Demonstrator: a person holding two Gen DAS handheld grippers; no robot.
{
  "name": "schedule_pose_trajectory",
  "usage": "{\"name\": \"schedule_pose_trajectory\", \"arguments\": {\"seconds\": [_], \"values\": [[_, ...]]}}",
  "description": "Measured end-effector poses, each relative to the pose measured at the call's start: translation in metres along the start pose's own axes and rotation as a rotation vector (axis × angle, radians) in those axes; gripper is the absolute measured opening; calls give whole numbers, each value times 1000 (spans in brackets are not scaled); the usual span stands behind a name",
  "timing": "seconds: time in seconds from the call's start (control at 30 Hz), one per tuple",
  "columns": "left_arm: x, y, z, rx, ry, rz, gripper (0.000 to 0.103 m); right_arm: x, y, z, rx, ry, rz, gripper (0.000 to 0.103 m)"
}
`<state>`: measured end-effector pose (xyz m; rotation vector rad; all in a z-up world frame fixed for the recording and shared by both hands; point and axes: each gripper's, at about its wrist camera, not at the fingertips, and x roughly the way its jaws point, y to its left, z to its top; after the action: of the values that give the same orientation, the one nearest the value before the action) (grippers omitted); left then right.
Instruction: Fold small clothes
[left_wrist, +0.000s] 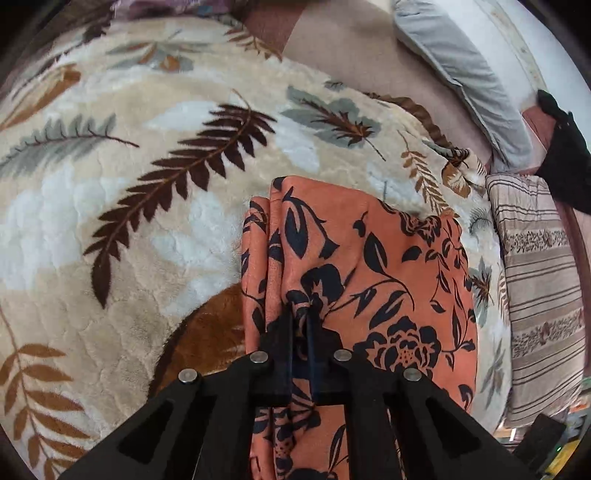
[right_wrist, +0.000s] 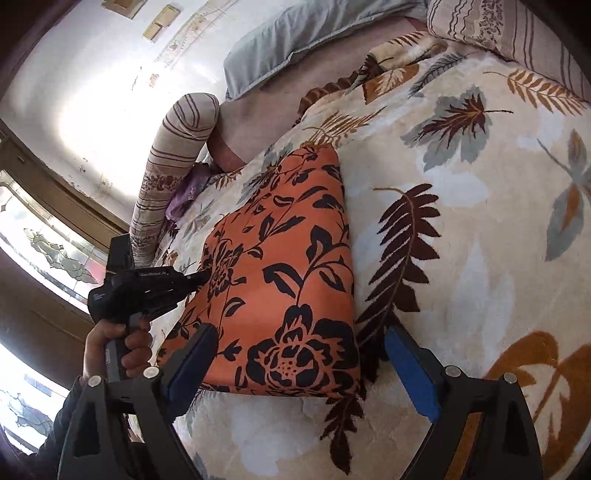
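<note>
An orange cloth with black flowers (left_wrist: 369, 266) lies folded on a cream blanket with a leaf pattern (left_wrist: 147, 221). My left gripper (left_wrist: 301, 317) is shut on a pinched ridge of this cloth near its edge. In the right wrist view the orange cloth (right_wrist: 295, 258) stretches away from me on the blanket (right_wrist: 480, 258). The left gripper (right_wrist: 201, 277), held by a hand (right_wrist: 122, 343), bites the cloth's left edge. My right gripper (right_wrist: 300, 332) stands open over the cloth's near end. Its blue pads (right_wrist: 413, 376) straddle the cloth and do not press on it.
A grey pillow (right_wrist: 295, 37) and a striped pillow (right_wrist: 173, 155) lie along the wall side of the bed, with a purple cloth (right_wrist: 184, 195) beside the striped one. The striped pillow (left_wrist: 535, 295) borders the blanket's right side. A black object (left_wrist: 565, 147) shows at the right edge.
</note>
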<state>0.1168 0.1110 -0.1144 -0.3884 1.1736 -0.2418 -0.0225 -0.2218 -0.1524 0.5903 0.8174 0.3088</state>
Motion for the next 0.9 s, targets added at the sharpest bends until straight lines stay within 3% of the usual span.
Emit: {"name": "schedule_pose_trajectory", "arguments": {"seconds": [0.13, 0.2, 0.23, 0.33, 0.37, 0.43, 0.47, 0.5, 0.63, 0.7, 0.77, 0.83, 0.9], "values": [[-8, 5, -7, -6, -22, 13, 14, 1, 2, 1, -15, -7, -4, 93], [-18, 7, -9, -4, -35, 52, 29, 1, 2, 1, -13, -7, -7, 93], [-27, 7, -13, 0, -48, 67, 29, 0, 3, 0, -10, -11, -6, 93], [-58, 3, -41, 30, -104, 2, 36, -5, 7, 1, -21, -36, -1, 93], [-61, -1, -53, 73, -115, 21, 38, -6, 9, 1, -26, -43, 2, 93], [-43, 1, -75, 99, -58, 110, 34, -6, 12, 0, -34, -45, 7, 93], [-29, 8, -82, 76, -17, 92, 34, -6, 14, -1, -36, -41, 8, 93], [-27, 13, -87, 58, -41, 64, 36, -5, 14, -1, -36, -34, 6, 93], [-52, 8, -88, 36, -84, 70, 35, -8, 23, 2, -38, -22, 19, 93], [-63, 4, -91, 64, -117, 76, 40, -7, 34, 7, -64, -19, 30, 93], [-58, 9, -96, 65, -94, 117, 42, 1, 41, 15, -51, -8, 63, 93], [-42, 17, -102, 40, -30, 130, 47, 21, 41, 22, -27, 44, 61, 94], [-44, 20, -104, 26, -36, 126, 51, 51, 33, 22, 14, 178, 19, 94]]}}
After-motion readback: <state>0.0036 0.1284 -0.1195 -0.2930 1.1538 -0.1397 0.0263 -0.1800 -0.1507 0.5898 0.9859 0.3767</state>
